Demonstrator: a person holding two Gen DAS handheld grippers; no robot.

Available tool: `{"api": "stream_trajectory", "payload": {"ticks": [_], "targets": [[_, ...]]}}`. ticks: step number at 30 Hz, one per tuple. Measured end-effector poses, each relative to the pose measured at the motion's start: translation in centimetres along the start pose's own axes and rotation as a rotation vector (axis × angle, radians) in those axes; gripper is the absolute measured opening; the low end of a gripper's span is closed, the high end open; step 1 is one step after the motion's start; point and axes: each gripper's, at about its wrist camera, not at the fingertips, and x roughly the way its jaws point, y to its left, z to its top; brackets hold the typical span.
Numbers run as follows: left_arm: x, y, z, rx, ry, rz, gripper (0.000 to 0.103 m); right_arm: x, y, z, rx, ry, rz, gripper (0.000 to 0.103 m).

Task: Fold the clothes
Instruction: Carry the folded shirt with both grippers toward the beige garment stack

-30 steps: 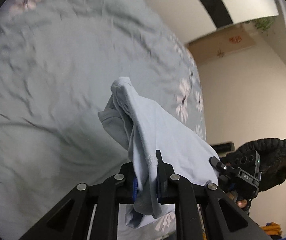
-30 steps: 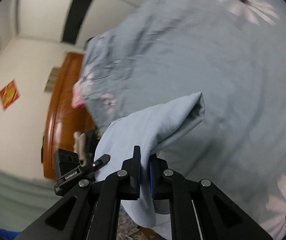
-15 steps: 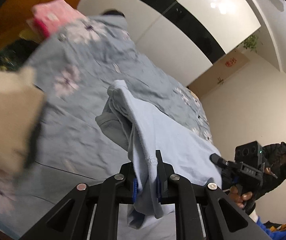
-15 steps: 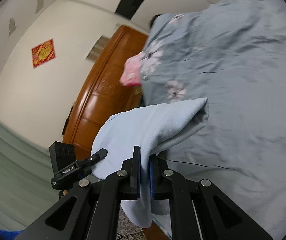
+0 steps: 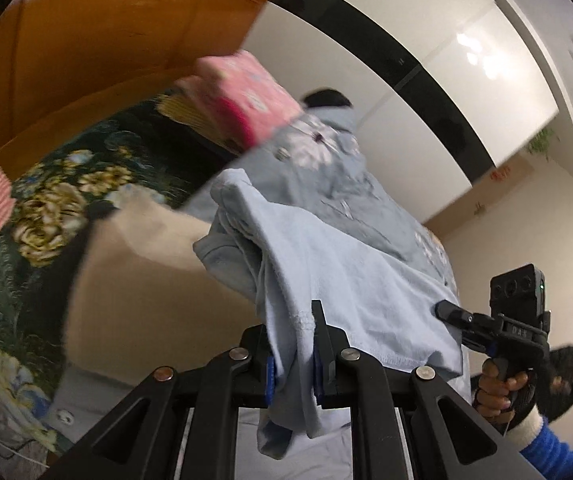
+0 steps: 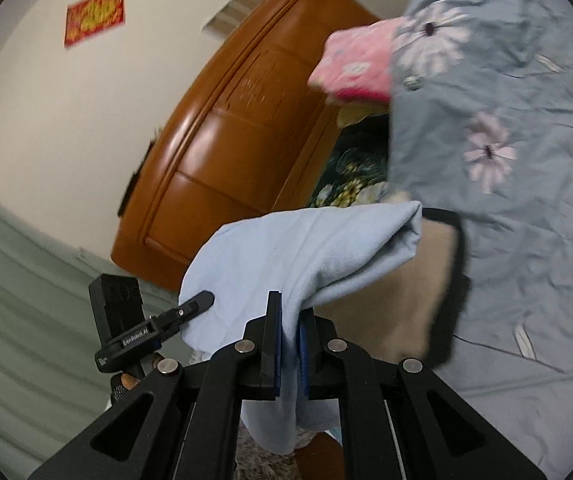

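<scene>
Hanging between both grippers, the light blue garment is off the bed, folded over itself. Left gripper: jaws nearly closed, hem pinched between the blue pads, cloth spilling below. Right gripper: jaws nearly closed too, clamped on the other edge, folded end sticking out to the right. Beneath: grey flowered bedspread, a tan garment with dark trim lying on it. Pink folded cloth sits by the wooden headboard. Dark floral bedding shows beside the spread.
</scene>
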Motion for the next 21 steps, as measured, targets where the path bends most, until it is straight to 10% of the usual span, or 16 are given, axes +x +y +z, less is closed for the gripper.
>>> {"api": "stream_trajectory", "payload": {"ticks": [9, 21], "targets": [[2.4, 8.6, 3.6, -0.038, 0.025, -0.012, 0.014, 8.3, -0.2, 1.7, -0.034, 0.019, -0.061, 0.007], [8.7, 16.6, -0.8, -0.184, 0.111, -0.087, 0.019, 13.2, -9.6, -2.5, 0.129, 0.081, -0.105, 0.007]]}}
